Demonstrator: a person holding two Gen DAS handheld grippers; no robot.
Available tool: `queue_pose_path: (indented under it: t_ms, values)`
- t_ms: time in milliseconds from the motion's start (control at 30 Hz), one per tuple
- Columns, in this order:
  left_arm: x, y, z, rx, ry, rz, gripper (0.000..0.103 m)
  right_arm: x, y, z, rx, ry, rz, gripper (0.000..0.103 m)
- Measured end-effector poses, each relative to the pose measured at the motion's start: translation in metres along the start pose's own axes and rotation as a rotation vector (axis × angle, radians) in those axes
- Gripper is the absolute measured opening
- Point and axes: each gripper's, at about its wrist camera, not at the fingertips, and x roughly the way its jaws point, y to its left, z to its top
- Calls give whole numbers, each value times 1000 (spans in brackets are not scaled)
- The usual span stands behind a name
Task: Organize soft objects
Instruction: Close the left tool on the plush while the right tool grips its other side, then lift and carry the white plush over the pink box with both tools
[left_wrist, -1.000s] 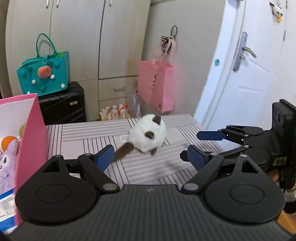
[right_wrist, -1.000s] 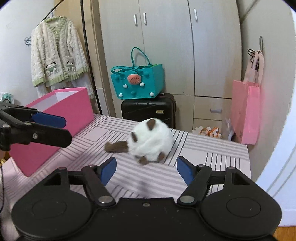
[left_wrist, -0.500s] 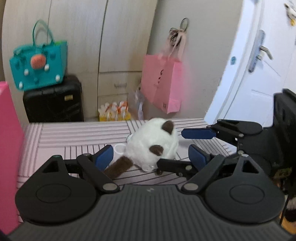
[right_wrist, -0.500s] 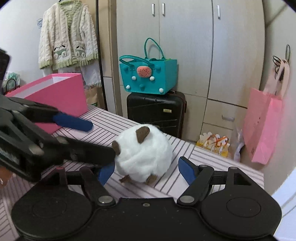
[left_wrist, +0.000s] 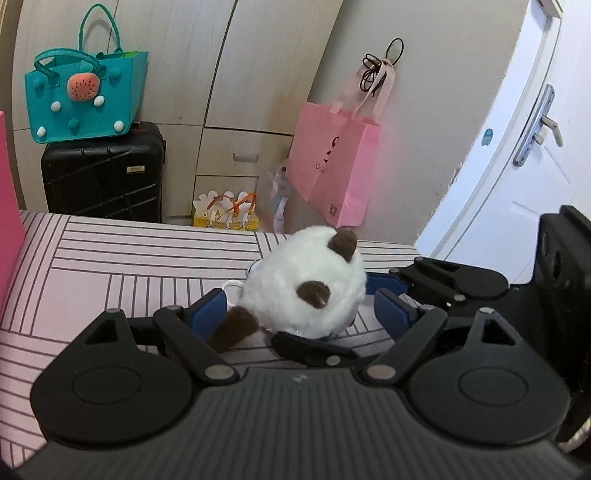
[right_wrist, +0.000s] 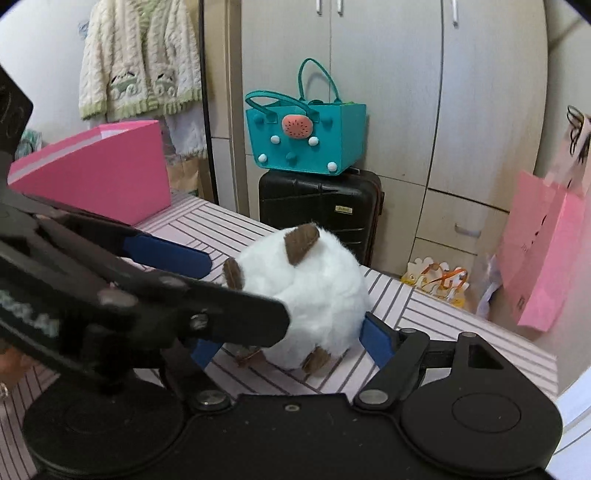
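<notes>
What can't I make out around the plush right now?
- Pink box: inside hidden by its wall, right wrist view; cut off by the frame edge in the left wrist view.
- White plush toy: face turned away; pad contact unclear in both views.
- Left gripper: jaws closing; one fingertip covers the plush's near side, right wrist view.

Round white plush toy (left_wrist: 306, 288): fluffy long pile, brown felt-like ears.
Pink striped tablecloth (left_wrist: 110, 266): smooth matt.
Black hard-shell suitcase (left_wrist: 101, 173): ribbed, slight sheen.
Teal felt tote bag (left_wrist: 85, 99): matt.
Pink paper bag (left_wrist: 332, 166): smooth.
Cream cable-knit cardigan (right_wrist: 140, 62): chunky.
</notes>
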Motion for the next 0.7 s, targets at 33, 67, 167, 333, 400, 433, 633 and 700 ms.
queue_pose_path:
  t_ms: [33, 67, 167, 333, 400, 433, 633, 700]
  values:
    - [2, 2, -1, -19, 7, -3, 82, 0, 1, -1, 3, -6, 3, 79]
    - [4, 4, -2, -54, 21, -15, 79, 0, 1, -2, -1, -9, 4, 78]
    - [3, 4, -6, -64, 15, -2, 67, 0, 2, -2, 6, -4, -1, 77]
    - [-4, 4, -4, -41, 36, -20, 43, -4, 5, -3, 7, -10, -15, 69]
    - [-11, 5, -4, -45, 35, -21, 42, -7, 7, -4, 32, -12, -3, 67]
    - [-14, 5, -5, -37, 28, -22, 42, -9, 9, -4, 38, -13, -1, 65]
    - [-32, 2, -12, 14, 29, -20, 41, -21, 27, -7, 17, -20, -20, 61]
    - [-39, 0, -14, 31, 30, -20, 41, -26, 33, -8, 13, -29, -30, 61]
